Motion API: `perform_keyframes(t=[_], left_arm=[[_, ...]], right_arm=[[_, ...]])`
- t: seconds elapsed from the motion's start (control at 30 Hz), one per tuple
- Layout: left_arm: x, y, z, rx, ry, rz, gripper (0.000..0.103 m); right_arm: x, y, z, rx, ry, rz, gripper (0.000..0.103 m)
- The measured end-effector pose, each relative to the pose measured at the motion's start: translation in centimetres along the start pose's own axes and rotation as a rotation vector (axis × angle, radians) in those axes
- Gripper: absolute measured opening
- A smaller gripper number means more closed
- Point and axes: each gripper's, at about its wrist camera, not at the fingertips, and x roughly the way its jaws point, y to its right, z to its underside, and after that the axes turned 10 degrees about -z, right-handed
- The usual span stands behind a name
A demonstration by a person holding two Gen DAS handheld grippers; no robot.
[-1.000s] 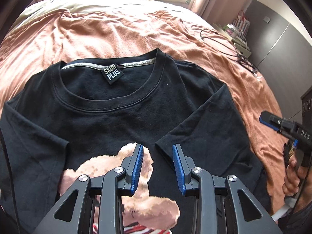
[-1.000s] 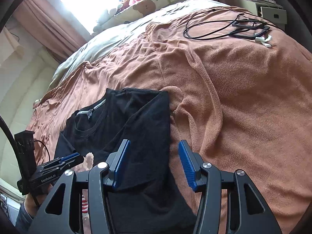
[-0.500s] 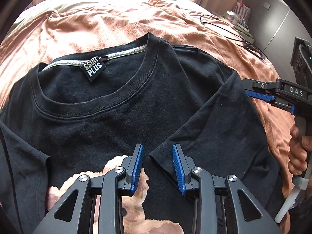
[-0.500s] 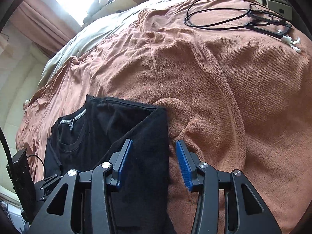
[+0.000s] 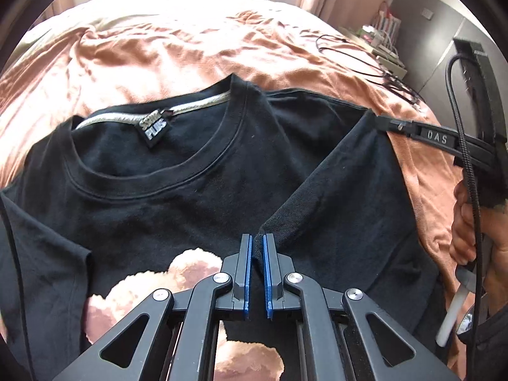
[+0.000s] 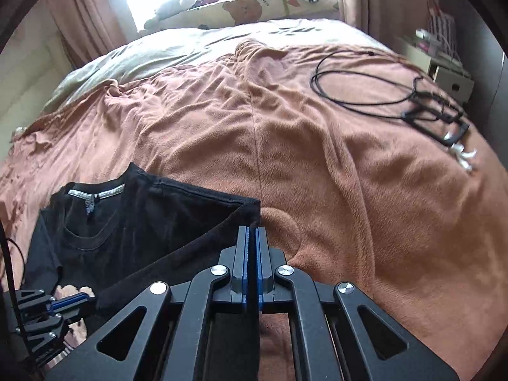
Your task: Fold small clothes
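Observation:
A black T-shirt (image 5: 190, 209) with a bear print (image 5: 190, 273) lies face up on the bed, its right sleeve (image 5: 343, 190) folded in over the chest. My left gripper (image 5: 257, 238) has its jaws closing on the sleeve's hem corner, with black cloth pinched between the blue pads. At the shirt's shoulder corner, my right gripper (image 6: 252, 228) is closing too, its pads nearly together on the cloth edge. The right gripper (image 5: 377, 120) also shows in the left wrist view, and the left gripper (image 6: 79, 298) in the right wrist view.
A brown fleece blanket (image 6: 317, 174) covers the bed. Black cables and a charger (image 6: 428, 114) lie at its far right. Pillows (image 6: 254, 6) sit at the head, with a bedside shelf (image 6: 444, 70) beyond. A person's hand (image 5: 466, 231) holds the right gripper's handle.
Both grippers went from open to closed on the shirt. The right one moved in to the shoulder corner; the left stayed over the sleeve hem.

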Motion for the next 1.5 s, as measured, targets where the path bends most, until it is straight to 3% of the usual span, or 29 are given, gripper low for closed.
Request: perform_keyframes(t=[0.07, 0.13, 0.53, 0.73, 0.87, 1.17, 1.33, 1.5], left_arm=[[0.7, -0.5, 0.2, -0.017, -0.024, -0.003, 0.007], [1.3, -1.2, 0.5, -0.030, -0.038, 0.008, 0.007], [1.1, -1.2, 0.6, -0.037, -0.029, 0.002, 0.008], [1.6, -1.3, 0.3, -0.044, -0.040, 0.011, 0.008], [1.8, -1.4, 0.3, -0.043, -0.044, 0.020, 0.008], [2.0, -1.1, 0.2, -0.023, -0.029, 0.009, 0.008], [2.1, -0.9, -0.2, -0.032, -0.022, 0.008, 0.008], [1.2, -1.0, 0.0, -0.023, -0.014, 0.008, 0.011]], right_arm=[[0.2, -0.6, -0.3, -0.026, 0.014, 0.039, 0.000], [0.7, -0.7, -0.3, -0.002, -0.018, -0.027, 0.000], [-3.3, 2.5, 1.0, 0.080, -0.051, -0.094, 0.001], [-1.1, 2.0, 1.1, 0.098, -0.118, -0.144, 0.001], [1.4, 1.4, 0.4, 0.073, -0.157, -0.139, 0.001], [4.1, 2.5, -0.4, 0.073, -0.140, -0.124, 0.001], [4.3, 2.8, -0.5, 0.104, -0.108, -0.009, 0.001], [2.5, 3.4, 0.3, 0.137, -0.109, -0.069, 0.001]])
